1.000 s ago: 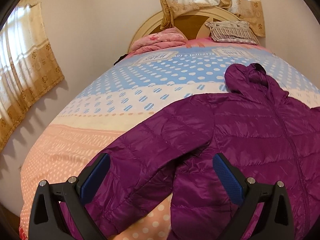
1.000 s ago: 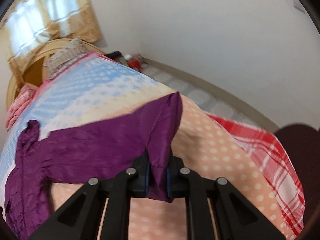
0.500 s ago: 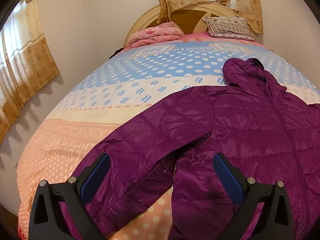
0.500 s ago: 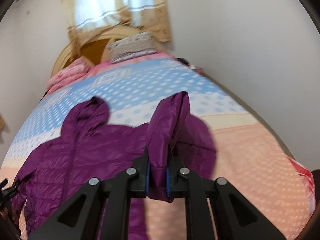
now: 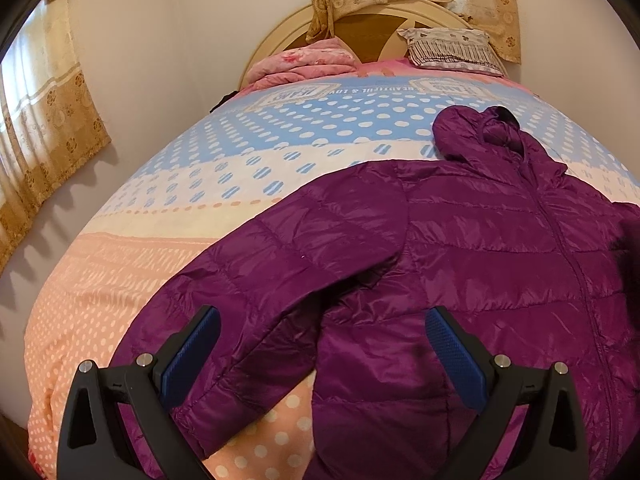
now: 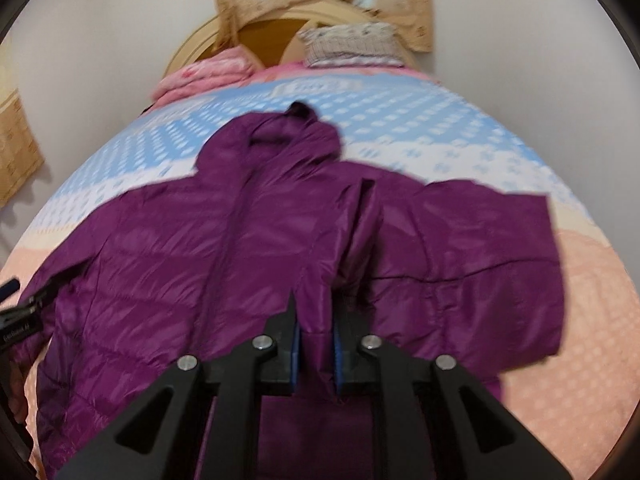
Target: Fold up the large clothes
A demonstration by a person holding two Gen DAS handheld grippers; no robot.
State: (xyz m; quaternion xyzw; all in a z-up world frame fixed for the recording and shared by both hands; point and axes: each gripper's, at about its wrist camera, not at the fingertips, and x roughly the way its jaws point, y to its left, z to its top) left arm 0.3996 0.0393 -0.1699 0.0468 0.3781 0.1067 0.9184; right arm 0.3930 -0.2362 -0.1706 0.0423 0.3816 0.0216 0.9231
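Since a second ago the right tool (image 6: 316, 344) has swung the purple jacket's (image 6: 160, 264) sleeve (image 6: 320, 300) inward over its body, jaws now opening around the cuff. From the left wrist, the left tool (image 5: 322, 344) hovers spread above the jacket's other sleeve (image 5: 256, 304) on the dotted bed (image 5: 160, 200), curtains (image 5: 44, 120) and headboard (image 5: 376, 32) beyond.

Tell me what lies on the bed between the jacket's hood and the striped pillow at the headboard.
Nothing but bare dotted bedspread. In the left wrist view, the blue spotted stretch runs unbroken from the hood of the purple jacket to the pillow; the pink blanket sits off to the side.
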